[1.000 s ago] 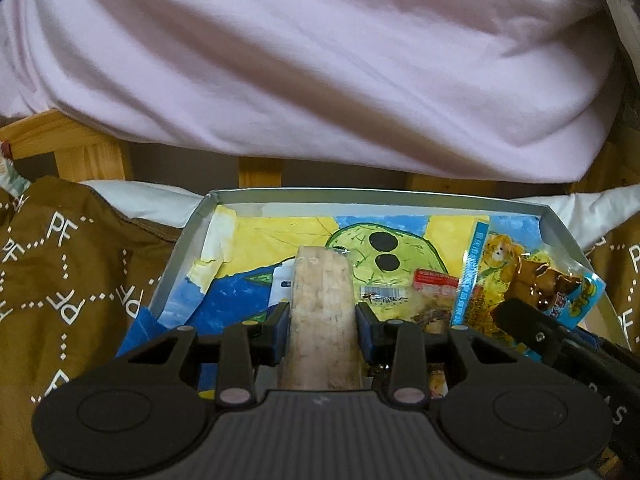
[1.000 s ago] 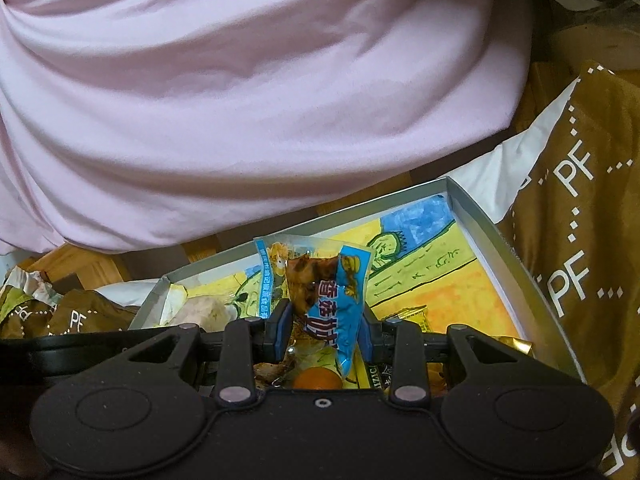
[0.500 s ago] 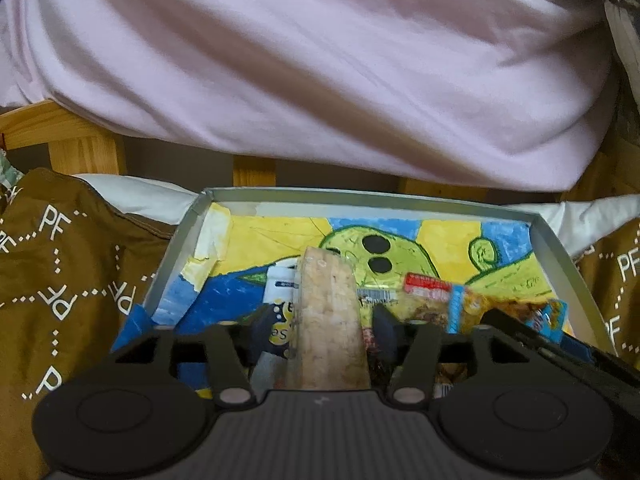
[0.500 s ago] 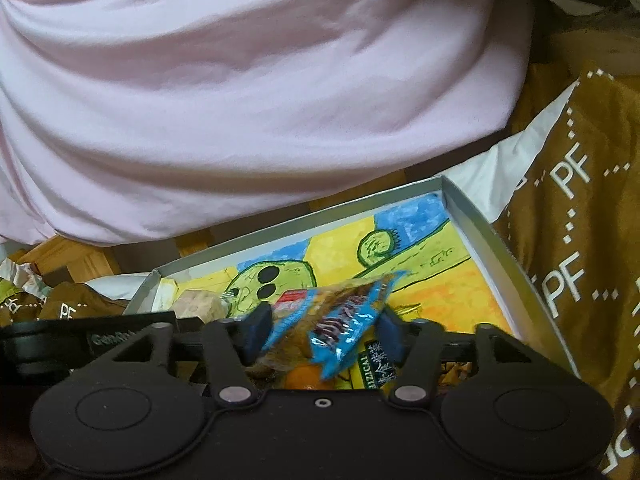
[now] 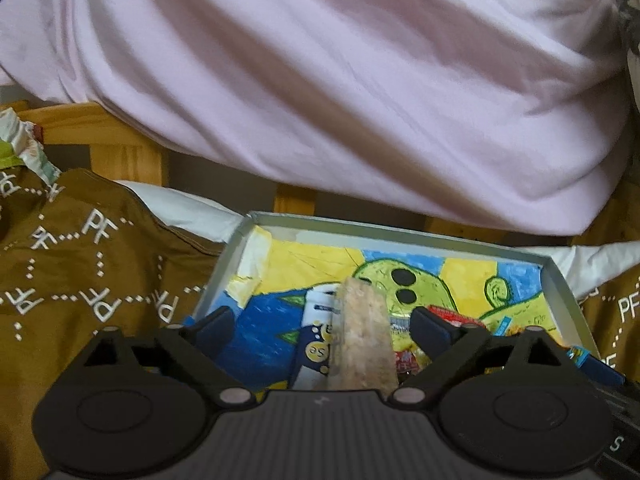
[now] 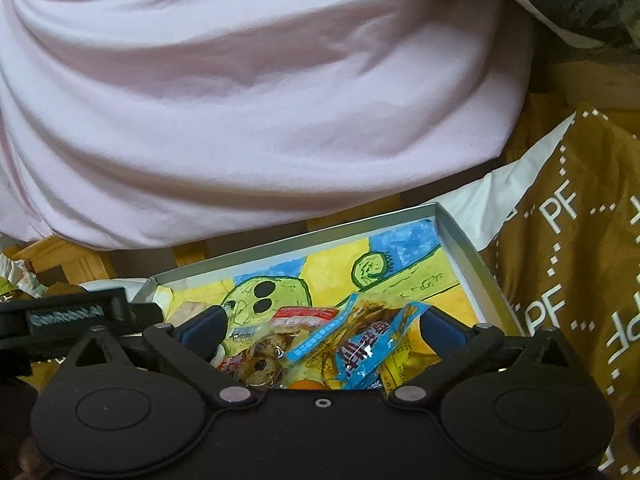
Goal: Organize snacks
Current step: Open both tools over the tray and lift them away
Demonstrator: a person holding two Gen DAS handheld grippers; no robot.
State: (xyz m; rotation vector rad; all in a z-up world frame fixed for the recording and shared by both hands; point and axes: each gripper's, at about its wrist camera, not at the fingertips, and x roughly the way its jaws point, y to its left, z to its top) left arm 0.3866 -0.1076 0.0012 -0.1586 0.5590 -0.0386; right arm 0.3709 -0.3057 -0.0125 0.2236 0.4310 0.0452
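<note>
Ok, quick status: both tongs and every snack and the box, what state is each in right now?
Left tongs: open, jaws spread clear of the bar.
Pale cereal bar: unheld, lying between the left jaws in the box.
Right tongs: open.
Blue snack packet: unheld, lying tilted on the other snacks.
Red-labelled clear packet: lying in the box.
Shallow box: lidless, painted picture lining its floor.

Home bedrm: wooden bed frame (image 5: 120,152), patterned brown bedding (image 5: 80,264).
</note>
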